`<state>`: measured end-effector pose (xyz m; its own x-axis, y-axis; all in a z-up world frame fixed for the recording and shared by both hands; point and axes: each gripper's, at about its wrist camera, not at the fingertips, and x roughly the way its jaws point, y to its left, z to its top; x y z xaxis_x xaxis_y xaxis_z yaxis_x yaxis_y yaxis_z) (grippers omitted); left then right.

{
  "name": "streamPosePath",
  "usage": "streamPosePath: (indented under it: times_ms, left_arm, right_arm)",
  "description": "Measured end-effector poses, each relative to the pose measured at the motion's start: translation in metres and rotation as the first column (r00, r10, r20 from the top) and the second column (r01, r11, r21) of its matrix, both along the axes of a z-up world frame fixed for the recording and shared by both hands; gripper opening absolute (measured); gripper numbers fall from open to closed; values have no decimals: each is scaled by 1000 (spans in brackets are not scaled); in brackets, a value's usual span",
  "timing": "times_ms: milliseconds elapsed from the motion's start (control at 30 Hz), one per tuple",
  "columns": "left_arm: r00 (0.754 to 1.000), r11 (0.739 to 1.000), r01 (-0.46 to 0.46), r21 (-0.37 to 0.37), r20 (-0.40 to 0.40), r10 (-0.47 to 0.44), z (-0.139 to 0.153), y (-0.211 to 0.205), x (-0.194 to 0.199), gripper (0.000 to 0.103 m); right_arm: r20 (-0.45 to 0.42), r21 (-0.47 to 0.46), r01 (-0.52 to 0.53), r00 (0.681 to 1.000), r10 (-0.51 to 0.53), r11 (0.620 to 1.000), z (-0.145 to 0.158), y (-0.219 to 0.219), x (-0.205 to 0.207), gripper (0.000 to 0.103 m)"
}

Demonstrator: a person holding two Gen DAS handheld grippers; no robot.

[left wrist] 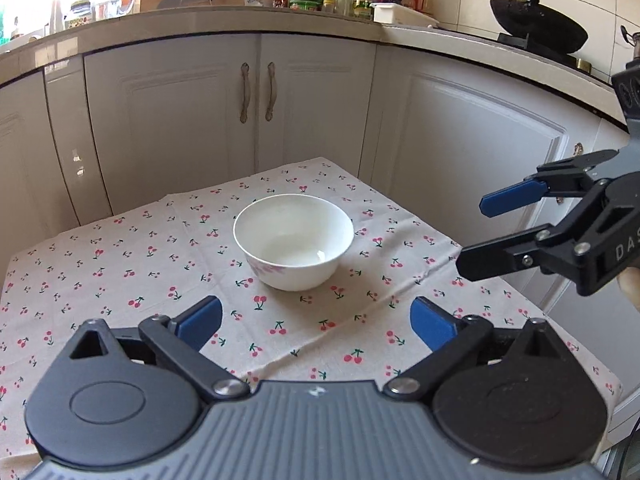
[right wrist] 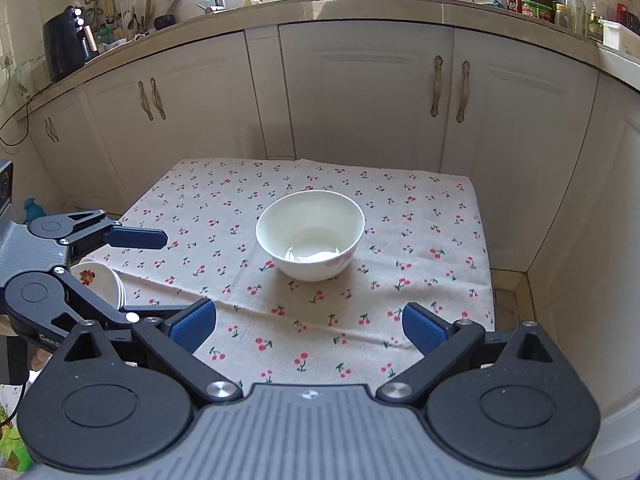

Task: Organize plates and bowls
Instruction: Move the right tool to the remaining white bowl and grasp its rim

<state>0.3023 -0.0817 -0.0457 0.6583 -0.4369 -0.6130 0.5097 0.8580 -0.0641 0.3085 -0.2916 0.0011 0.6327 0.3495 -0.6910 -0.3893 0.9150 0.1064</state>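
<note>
Only the right wrist view is showing stacked plates [right wrist: 105, 283] under the left gripper [right wrist: 154, 268]. Both grippers, right [right wrist: 309, 322] included, are hanging apart, empty, before the bowl [left wrist: 293, 241] on the cherry-cloth worktop [left wrist: 120, 264], cabinets [left wrist: 172, 120] behind.

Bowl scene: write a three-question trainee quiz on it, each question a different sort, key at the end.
1. True or false: the bowl stands upright on the cherry-print cloth.
2. Multiple choice: how do the left gripper and the right gripper stand? A) both open, holding nothing. B) left shut on the bowl. C) right shut on the bowl.
3. Fill in: in the right wrist view, a stack of small dishes sits at the cloth's ____ edge, partly hidden behind the left gripper.

Key: 1 true; 2 A; 3 left.
</note>
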Motion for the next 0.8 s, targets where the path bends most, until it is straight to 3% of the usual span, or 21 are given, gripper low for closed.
streamPosePath:
  times_ms: [267, 633, 800]
  left_arm:
    - [999, 999, -8, 38, -35, 9, -22, -20, 40, 101]
    - [999, 999, -31, 35, -17, 32, -32, -28, 67, 102]
    - [999, 1000, -17, -5, -44, 17, -35, -29, 74, 102]
  right_arm:
    - [-25, 4, -48, 999, 48, 999, -12, 5, 58, 102]
    - [-87, 65, -110, 990, 115, 992, -43, 7, 115, 102]
    - [-105, 89, -106, 988, 115, 990, -48, 9, 131, 102]
